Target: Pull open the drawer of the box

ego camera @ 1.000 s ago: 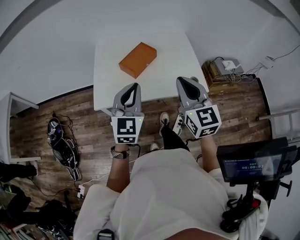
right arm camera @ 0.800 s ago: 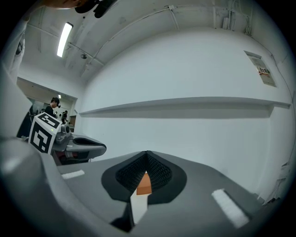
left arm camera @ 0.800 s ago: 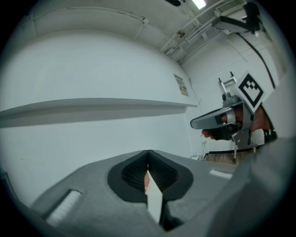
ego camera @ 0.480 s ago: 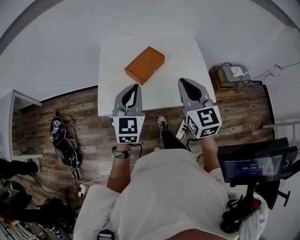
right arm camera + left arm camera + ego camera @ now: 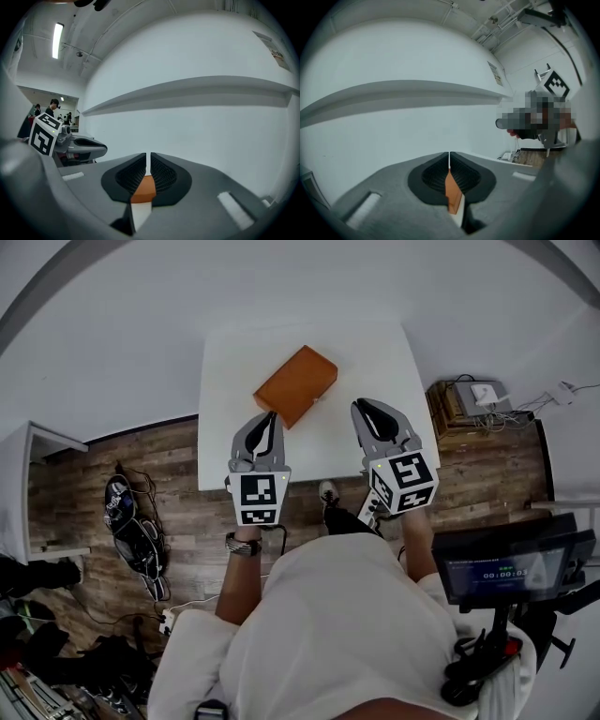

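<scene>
Since no drawer sticks out of the box (image 5: 295, 385), the job has not begun yet. The box lies shut on the table (image 5: 220, 371), turned a bit, about in the middle & near the front edge. Both claws hang in the air on the near side of it, 1 at each side, & neither touches it.

The L claw (image 5: 270, 416) is just beside the box's near L corner. Its 2 jaws are pressed together w/ nothing in them. The R claw (image 5: 362, 407) is near the box's R end, w/ bare table between. Its jaws are opening, just a thin gap, & nothing is between them. In each gripper view the orange low in the slit is the box further off, not a thing being held.

I can't tell which end has the drawer, or if it has a pull. Too small to see.

Left to do, I think: 1 claw holds the box steady, the other gets on the drawer front, pinches & pulls it out. So all of it is left.
</scene>
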